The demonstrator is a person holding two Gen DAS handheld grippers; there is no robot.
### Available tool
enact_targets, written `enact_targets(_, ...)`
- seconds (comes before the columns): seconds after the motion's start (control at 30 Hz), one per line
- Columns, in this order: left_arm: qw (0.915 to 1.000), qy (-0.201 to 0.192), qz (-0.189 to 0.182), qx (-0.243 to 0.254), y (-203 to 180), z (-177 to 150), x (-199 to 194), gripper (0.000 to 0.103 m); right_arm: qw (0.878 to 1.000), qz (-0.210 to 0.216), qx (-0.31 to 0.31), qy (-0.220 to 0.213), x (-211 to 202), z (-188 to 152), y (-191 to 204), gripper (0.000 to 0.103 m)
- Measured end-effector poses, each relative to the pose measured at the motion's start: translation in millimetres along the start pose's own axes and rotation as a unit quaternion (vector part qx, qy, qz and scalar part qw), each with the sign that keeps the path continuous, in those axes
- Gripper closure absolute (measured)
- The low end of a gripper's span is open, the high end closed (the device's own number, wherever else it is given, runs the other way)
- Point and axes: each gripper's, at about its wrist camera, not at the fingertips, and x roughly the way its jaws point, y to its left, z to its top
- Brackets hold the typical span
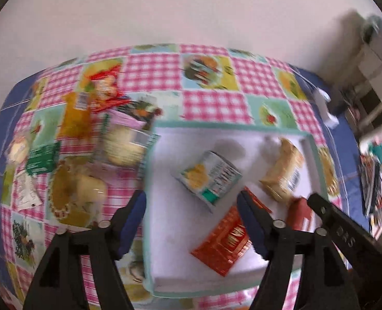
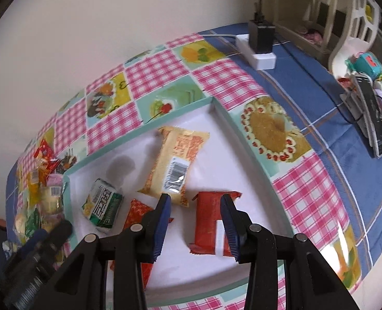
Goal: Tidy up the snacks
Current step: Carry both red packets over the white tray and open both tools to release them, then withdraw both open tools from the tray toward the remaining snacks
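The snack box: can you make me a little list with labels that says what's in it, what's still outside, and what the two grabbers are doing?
box: shallow white tray with a mint-green rim, on a checked picture tablecloth
inside the box: green-and-white packet, yellow packet with a barcode, red packet, orange-red packet
outside the box: pile of snacks on the cloth beside it
left hand-held gripper: open, empty, above the box
right hand-held gripper: pads apart, nothing between them, above the red packet

White power strip [image 2: 258, 51] with black charger [image 2: 261, 37] — on blue cloth [image 2: 320, 108]
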Motion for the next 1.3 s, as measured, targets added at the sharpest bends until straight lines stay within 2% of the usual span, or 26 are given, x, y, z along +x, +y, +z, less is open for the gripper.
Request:
enact_targets(0.07, 0.9997, -0.009, 0.013, -0.016, 12, 3, -1, 0.019, 1.0, 0.008, -0.009, 0.006, 3, -1, 4, 0.058)
enact_targets(0.17, 0.9986, -0.016, 0.034, -0.036, 29, 7, 1, 0.017, 1.0, 0.012, -0.026, 0.008, 7, -3, 13, 0.045)
enact_targets(0.23, 0.9977, -0.017, 0.046, -0.047, 40, 6, 3, 0.007, 0.999, 0.011, -0.038, 0.006, 7, -5, 18, 0.038)
enact_targets(0.3, 0.9969, -0.014, 0.05, -0.06, 50, 5, 5, 0.007, 0.999, 0.011, -0.051, 0.002, 8, -7, 26, 0.028)
enact_targets(0.4, 0.995, -0.013, 0.057, -0.081, 64, 4, 6, 0.007, 0.998, 0.018, -0.066, -0.001, 9, -9, 33, 0.02)
enact_targets(0.5, 0.993, -0.021, 0.074, -0.089, 73, 3, 6, 0.006, 0.997, 0.028, -0.069, -0.009, 10, -11, 37, 0.0)
enact_targets(0.6, 0.9918, -0.019, 0.083, -0.095, 80, 3, 8, 0.0, 0.997, 0.023, -0.074, -0.018, 8, -12, 40, 0.0)
enact_targets(0.83, 0.9912, -0.022, 0.091, -0.093, 86, 4, 5, 0.0, 0.996, 0.025, -0.078, -0.017, 9, -13, 44, 0.0)
enact_targets(1.07, 0.9896, -0.068, 0.095, -0.085, 88, 10, -14, 0.0, 0.996, 0.028, -0.083, -0.004, 11, -15, 48, 0.0)
enact_targets(1.3, 0.9893, -0.075, 0.084, -0.093, 103, 13, -18, 0.0, 0.996, 0.041, -0.073, -0.012, 7, -18, 51, 0.0)
